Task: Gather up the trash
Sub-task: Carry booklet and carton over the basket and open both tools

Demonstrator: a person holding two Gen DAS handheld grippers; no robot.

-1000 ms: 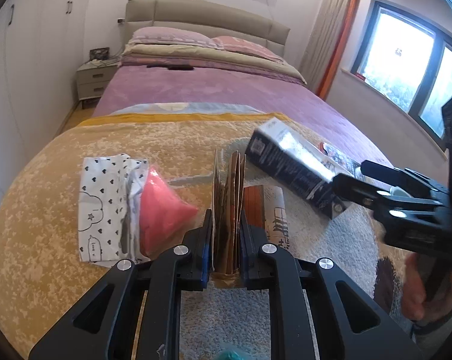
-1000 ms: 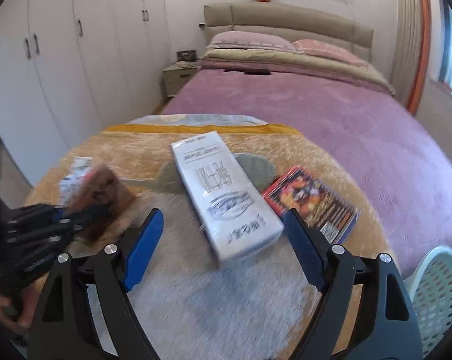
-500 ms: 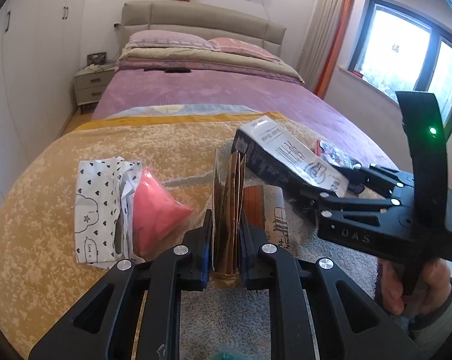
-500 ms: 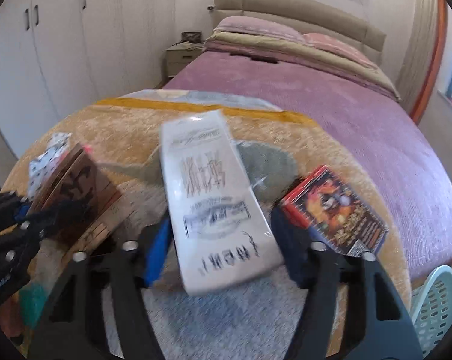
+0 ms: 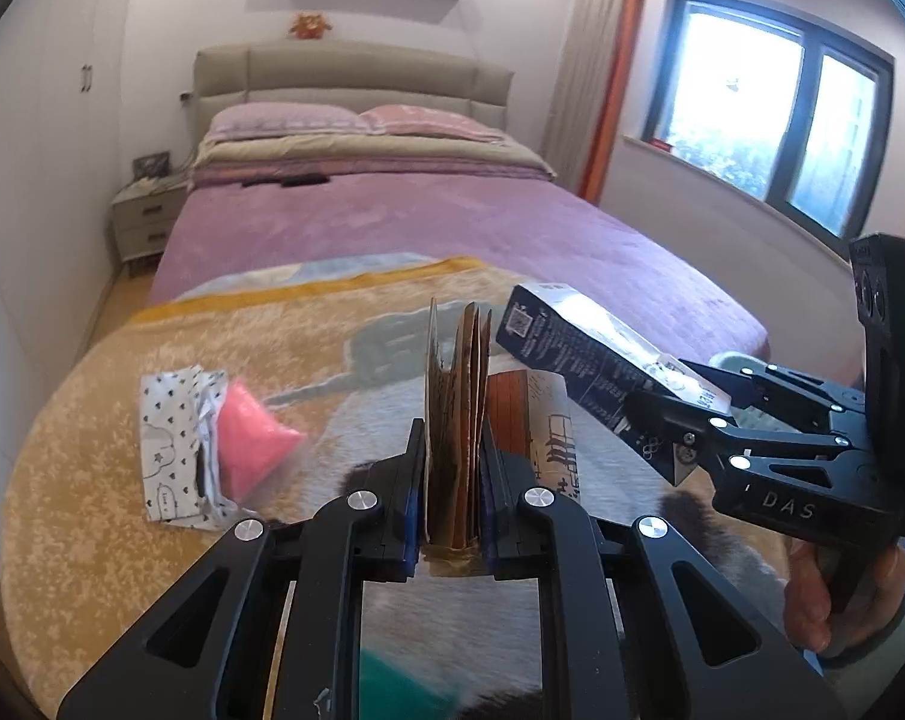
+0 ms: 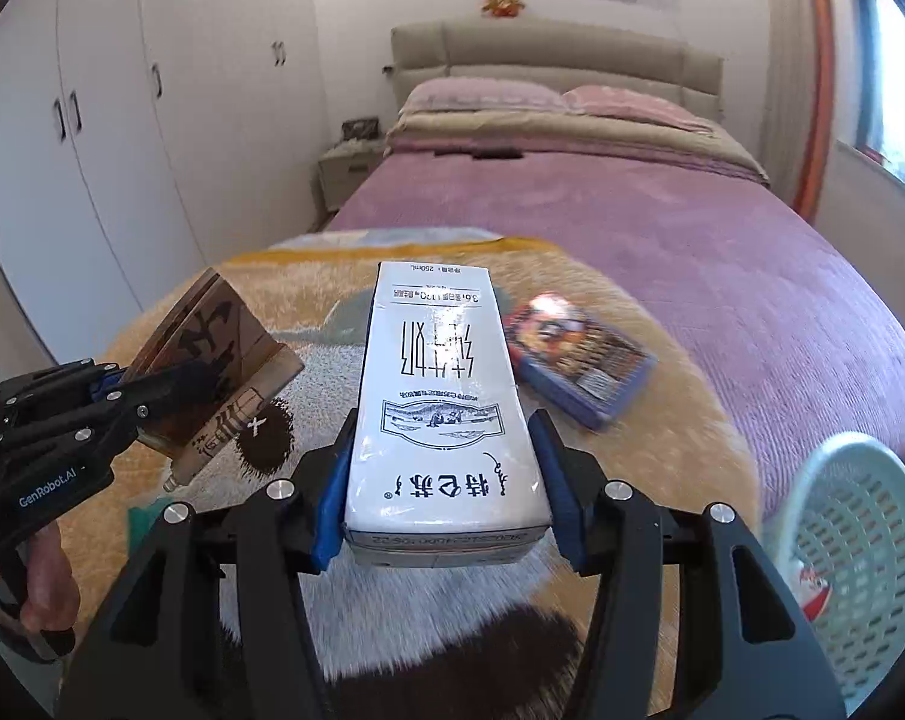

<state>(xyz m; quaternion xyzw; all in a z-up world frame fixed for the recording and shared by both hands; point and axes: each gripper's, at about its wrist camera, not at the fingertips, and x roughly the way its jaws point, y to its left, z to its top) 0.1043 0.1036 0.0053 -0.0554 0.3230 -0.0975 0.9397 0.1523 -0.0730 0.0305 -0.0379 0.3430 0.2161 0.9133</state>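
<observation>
Grippers, two: left gripper (image 5: 452, 480) clamps one paper bag (image 5: 457, 408), right gripper (image 6: 443, 480) closing on one milk carton (image 6: 440, 408).

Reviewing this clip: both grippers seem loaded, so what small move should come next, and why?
Probably carry the white carton right, over the mint basket. The right gripper is closing on the carton, already off the blanket; the left gripper clamps the brown packet.

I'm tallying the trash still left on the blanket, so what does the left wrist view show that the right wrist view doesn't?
Only the left wrist view shows the heart-print pouch with pink contents and the window. Only the right wrist view shows the colourful packet on the blanket, the mesh basket and the wardrobe doors. Both show the brown paper bag in the left tool, and the white carton between the closing jaws of the right tool.
</observation>
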